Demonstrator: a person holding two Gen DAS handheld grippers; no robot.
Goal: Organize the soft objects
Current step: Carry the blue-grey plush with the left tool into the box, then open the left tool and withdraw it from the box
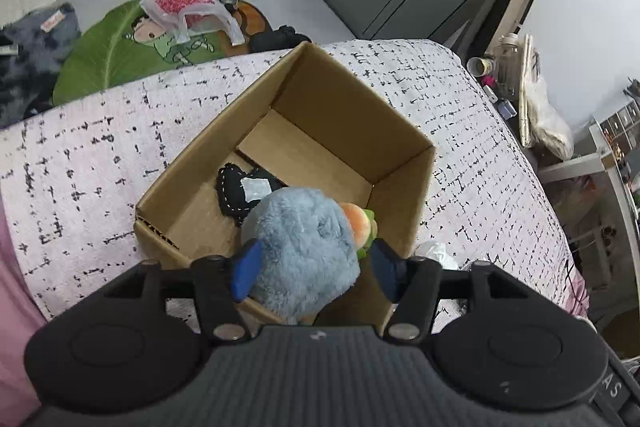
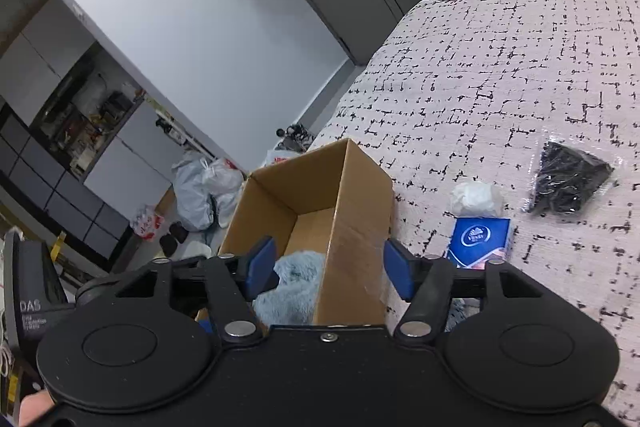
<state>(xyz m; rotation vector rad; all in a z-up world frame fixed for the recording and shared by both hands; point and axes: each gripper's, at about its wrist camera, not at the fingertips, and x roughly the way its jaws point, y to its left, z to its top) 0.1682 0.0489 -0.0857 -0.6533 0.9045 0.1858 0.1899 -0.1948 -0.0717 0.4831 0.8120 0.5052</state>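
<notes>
So the plush (image 1: pixel 304 251) is a round fluffy blue-grey ball, long shaggy fur, with an orange patch and a bit of green poking out on its right side. It sits right between my left tongs (image 1: pixel 314 269), at the near end of the box (image 1: pixel 400 163), part over the near rim and part inside. The blue pads (image 1: pixel 246 273) flank it; the left one looks pressed into the fur, the right one sits just beside the green bit. Whether I'm actually squeezing it or it's just resting there, I can't tell.

It's too round to have much of a long axis, but the orange-and-green end points toward the box's right wall, slightly away from me.

Farther in, on the box floor toward the left wall, lies a black fabric piece (image 1: pixel 244 193) with white stitching and a pale label, touching the plush or just behind it.

My right tongs (image 2: pixel 330 273) are spread apart with nothing in them, straddling the box's near right corner, so one pad is over the inside and one outside. The blue fur (image 2: pixel 296 287) shows just beside the inside pad.

The box is on the bed (image 2: pixel 500 75) near its left edge. Just right of the box are a blue tissue pack (image 2: pixel 478 241) with a white tissue sticking up, and farther right a clear bag of black stuff (image 2: pixel 570 183).
</notes>
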